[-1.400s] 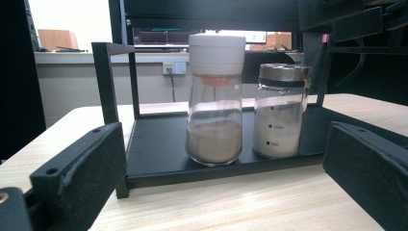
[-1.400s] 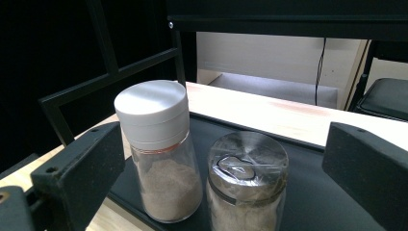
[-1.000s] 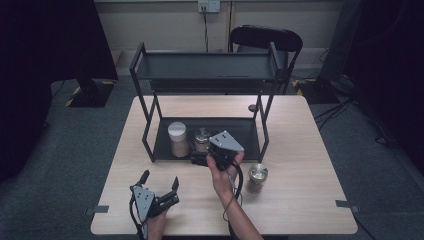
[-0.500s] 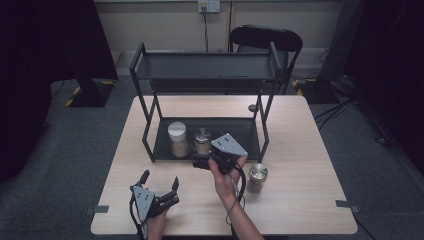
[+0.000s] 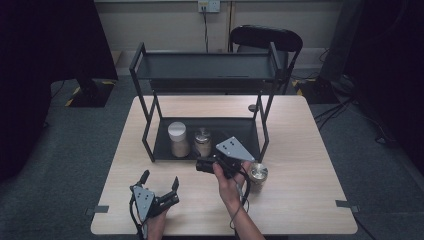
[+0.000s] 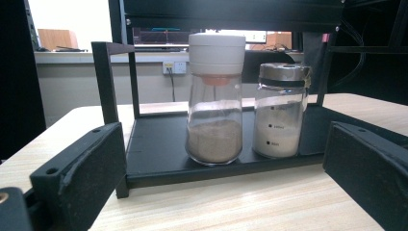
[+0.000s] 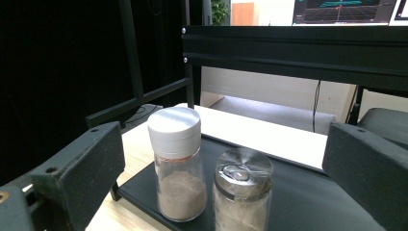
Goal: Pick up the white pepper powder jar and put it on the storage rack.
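Observation:
A black two-tier rack [image 5: 150, 150] stands on the wooden table. On its lower shelf, side by side, are a white-lidded jar [image 5: 178, 139] [image 6: 215, 101] [image 7: 176, 163] of brown powder and a metal-lidded jar [image 5: 202, 141] [image 6: 281, 110] [image 7: 242, 192]. My right gripper [image 5: 204, 165] [image 7: 223, 144] hovers open just in front of the shelf, pointing at both jars with nothing between its jaws. My left gripper [image 5: 160, 180] [image 6: 216, 159] is open near the front left of the table, facing the same jars from farther back.
Another metal-lidded jar [image 5: 258, 175] stands on the table just right of my right hand. A small dark round object [image 5: 252, 107] lies behind the rack. The rack's upper shelf [image 5: 205, 67] is bare. A black chair [image 5: 265, 37] stands beyond the table.
My right gripper has drawn slightly back from the shelf toward the person and dropped a little. The left gripper and the jars have not moved.

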Available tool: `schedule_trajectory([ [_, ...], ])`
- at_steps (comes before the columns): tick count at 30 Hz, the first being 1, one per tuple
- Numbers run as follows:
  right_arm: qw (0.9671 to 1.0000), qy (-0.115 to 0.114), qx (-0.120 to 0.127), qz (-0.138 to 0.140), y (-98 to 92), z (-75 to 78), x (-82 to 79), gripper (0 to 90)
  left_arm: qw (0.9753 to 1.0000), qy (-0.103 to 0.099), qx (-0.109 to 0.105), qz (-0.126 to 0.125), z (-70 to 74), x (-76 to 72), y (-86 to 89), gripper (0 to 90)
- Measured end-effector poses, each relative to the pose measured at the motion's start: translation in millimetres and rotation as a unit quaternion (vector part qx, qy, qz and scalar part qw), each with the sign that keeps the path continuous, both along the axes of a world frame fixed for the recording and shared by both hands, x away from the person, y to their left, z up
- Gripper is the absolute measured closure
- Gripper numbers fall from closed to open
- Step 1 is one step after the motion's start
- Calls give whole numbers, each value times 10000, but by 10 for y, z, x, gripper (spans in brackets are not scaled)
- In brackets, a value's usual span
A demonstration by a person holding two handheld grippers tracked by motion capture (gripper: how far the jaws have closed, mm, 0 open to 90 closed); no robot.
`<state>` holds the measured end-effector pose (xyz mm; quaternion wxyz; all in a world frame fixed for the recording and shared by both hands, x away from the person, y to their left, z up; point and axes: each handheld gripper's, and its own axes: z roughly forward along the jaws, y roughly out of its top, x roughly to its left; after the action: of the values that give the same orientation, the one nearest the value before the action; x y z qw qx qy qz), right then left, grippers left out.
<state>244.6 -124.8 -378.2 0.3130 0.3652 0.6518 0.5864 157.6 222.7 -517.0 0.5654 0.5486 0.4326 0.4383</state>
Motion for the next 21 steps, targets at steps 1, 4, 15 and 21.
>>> schedule_trajectory([
  [1, 10000, -8, 11, 3, -12, 1, -13, 5, 10000, 0, 1, 0, 0, 0, 0, 7],
  [4, 10000, -26, 30, -7, -45, -4, -57, 5, 10000, 0, 0, 1, 0, 0, 0, 7],
  [15, 9999, -59, 116, -96, -187, -72, -207, 5, 10000, -1, 4, 0, 0, 0, 1, 7],
  [21, 9997, -139, 139, -149, -256, -93, -295, 5, 10000, -2, 4, 1, 0, 0, 0, 7],
])
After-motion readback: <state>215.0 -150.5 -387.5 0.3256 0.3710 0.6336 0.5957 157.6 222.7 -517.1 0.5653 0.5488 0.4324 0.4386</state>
